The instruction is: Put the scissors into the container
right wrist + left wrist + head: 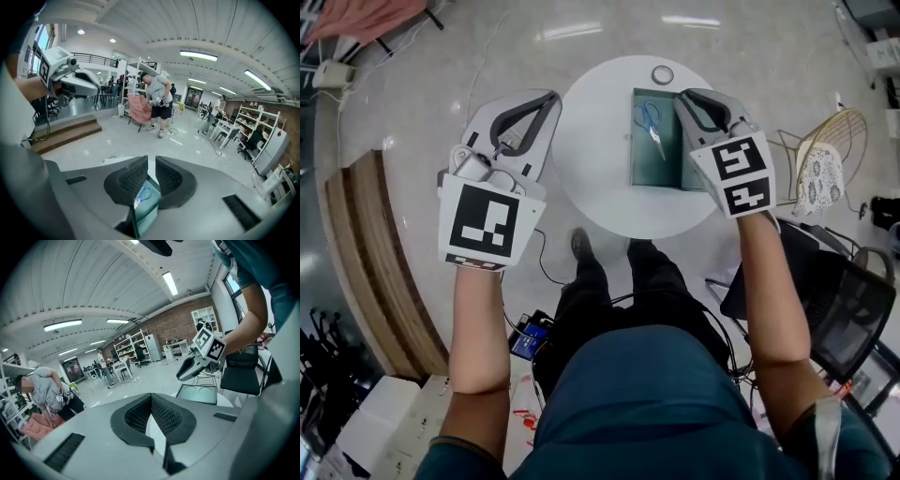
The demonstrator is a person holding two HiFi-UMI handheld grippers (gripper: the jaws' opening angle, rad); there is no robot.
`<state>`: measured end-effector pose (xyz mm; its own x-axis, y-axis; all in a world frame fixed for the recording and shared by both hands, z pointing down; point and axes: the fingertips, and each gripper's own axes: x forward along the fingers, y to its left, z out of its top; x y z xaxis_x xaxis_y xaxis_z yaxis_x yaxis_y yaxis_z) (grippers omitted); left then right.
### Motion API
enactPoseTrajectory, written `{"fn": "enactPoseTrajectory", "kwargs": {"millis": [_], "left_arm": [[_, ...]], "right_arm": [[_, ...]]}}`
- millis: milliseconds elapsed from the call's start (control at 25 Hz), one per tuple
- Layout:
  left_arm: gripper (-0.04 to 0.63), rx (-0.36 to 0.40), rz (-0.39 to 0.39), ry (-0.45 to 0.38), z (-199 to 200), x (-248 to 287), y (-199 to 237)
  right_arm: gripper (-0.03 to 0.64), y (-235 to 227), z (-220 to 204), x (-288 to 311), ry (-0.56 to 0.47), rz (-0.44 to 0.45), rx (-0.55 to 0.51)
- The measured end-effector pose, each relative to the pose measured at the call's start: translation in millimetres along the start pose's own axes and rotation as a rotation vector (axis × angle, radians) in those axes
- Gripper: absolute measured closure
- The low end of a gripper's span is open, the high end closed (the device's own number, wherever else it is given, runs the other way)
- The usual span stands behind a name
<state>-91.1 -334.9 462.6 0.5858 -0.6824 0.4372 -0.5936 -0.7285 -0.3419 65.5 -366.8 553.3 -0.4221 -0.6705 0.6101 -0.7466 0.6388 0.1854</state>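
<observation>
The blue-handled scissors [651,124] lie inside the dark green container [661,173], which sits on the round white table [591,141]. My right gripper [682,95] hovers over the container's right edge. In the right gripper view my right gripper [151,161] shows a narrow gap with nothing in it, and the scissors [143,193] lie in the container [147,211] below. My left gripper [555,95] hangs over the table's left edge. In the left gripper view my left gripper [151,397] is empty with its tips touching, and the container [199,393] lies beyond.
A small ring [663,74] lies at the table's far edge. A wire chair [825,150] and a black office chair [853,300] stand to the right. Wooden steps [356,244] run along the left. A person [157,101] stands farther off in the room.
</observation>
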Motion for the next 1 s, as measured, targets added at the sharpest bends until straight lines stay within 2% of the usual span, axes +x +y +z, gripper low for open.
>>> {"fn": "enactPoseTrajectory", "kwargs": {"millis": [200, 520, 840, 1000], "left_arm": [[0.578, 0.026, -0.008, -0.017, 30, -39, -1], [0.578, 0.086, 0.003, -0.067, 80, -103, 6], [0.578, 0.129, 0.025, -0.114, 123, -164, 15], [0.578, 0.136, 0.034, -0.134, 134, -193, 9]], "right_arm": [[0.563, 9, 58, -60, -0.107, 0.018, 0.020], [0.565, 33, 152, -156, -0.273, 0.016, -0.030], [0.580, 55, 210, -236, -0.362, -0.016, -0.042], [0.580, 67, 214, -269, -0.361, -0.036, -0.058]]}}
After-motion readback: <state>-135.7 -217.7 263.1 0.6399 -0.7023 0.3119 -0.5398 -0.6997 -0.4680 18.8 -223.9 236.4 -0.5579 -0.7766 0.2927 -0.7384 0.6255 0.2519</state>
